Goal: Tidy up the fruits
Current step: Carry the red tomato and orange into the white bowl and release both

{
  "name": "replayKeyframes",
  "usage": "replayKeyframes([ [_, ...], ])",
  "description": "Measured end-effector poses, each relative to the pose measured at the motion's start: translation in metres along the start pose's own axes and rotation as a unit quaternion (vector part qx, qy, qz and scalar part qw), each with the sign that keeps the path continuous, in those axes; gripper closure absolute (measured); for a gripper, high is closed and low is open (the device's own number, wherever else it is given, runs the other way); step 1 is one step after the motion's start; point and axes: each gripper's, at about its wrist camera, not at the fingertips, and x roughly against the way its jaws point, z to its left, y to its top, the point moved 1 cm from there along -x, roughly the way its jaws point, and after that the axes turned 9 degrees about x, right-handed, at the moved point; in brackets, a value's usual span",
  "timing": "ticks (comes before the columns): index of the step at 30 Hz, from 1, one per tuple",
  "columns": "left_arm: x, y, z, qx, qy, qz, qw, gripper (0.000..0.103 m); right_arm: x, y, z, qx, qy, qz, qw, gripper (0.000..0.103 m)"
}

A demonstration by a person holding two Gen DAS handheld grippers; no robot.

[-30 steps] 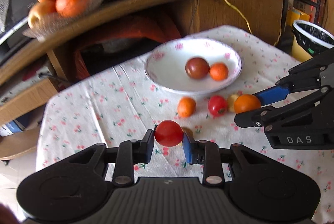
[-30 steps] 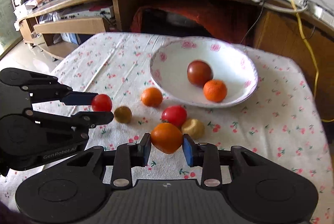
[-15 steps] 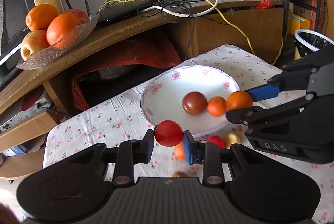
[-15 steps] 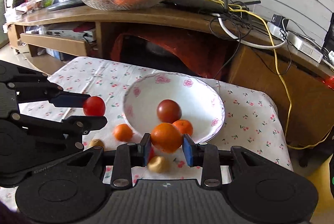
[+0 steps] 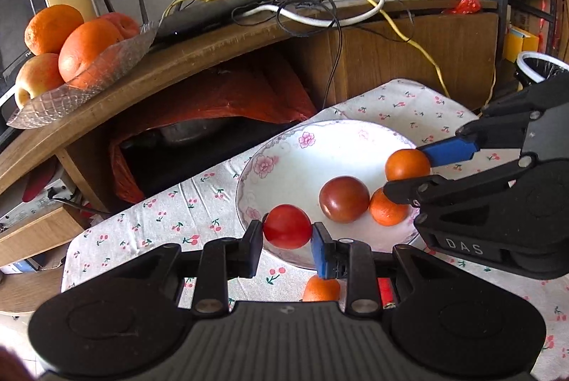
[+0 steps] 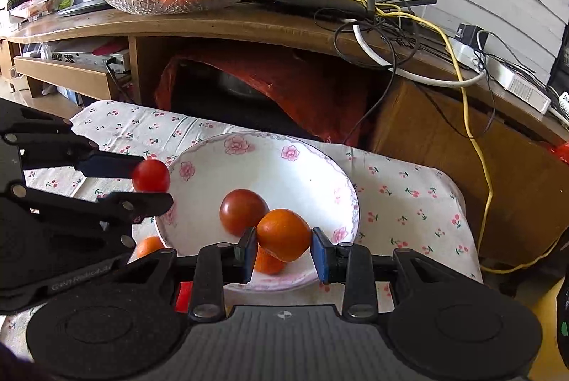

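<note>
Lettering: "DAS" is being shown on the right gripper (image 5: 409, 175).
Bowl (image 6: 302, 160): a dark red tomato (image 6: 243, 212) and a small orange (image 5: 388, 208) are being held inside.
Left gripper (image 5: 287, 239): a red tomato (image 5: 287, 226) is being clamped at the bowl's near rim.
Right gripper: an orange (image 6: 283, 234) is being gripped above the bowl.

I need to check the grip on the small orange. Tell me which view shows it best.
The right wrist view: the small orange sits centred between the right gripper pads, both contacts visible. The left wrist view shows the orange only from the side, partly hidden by one finger.
</note>
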Motion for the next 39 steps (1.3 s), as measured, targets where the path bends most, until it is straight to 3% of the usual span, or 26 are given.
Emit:
replayKeyframes([
  [10,-0.019,-0.001,0.004,0.008,-0.001,0.012,0.9999,0.065,-0.023,0.0,0.002,0.006,0.007,-0.001,1.0,0.075],
  [39,-0.028,-0.001,0.007,0.023,-0.002,0.017,0.9996,0.063,-0.03,0.0,-0.009,-0.013,-0.006,-0.007,1.0,0.074],
])
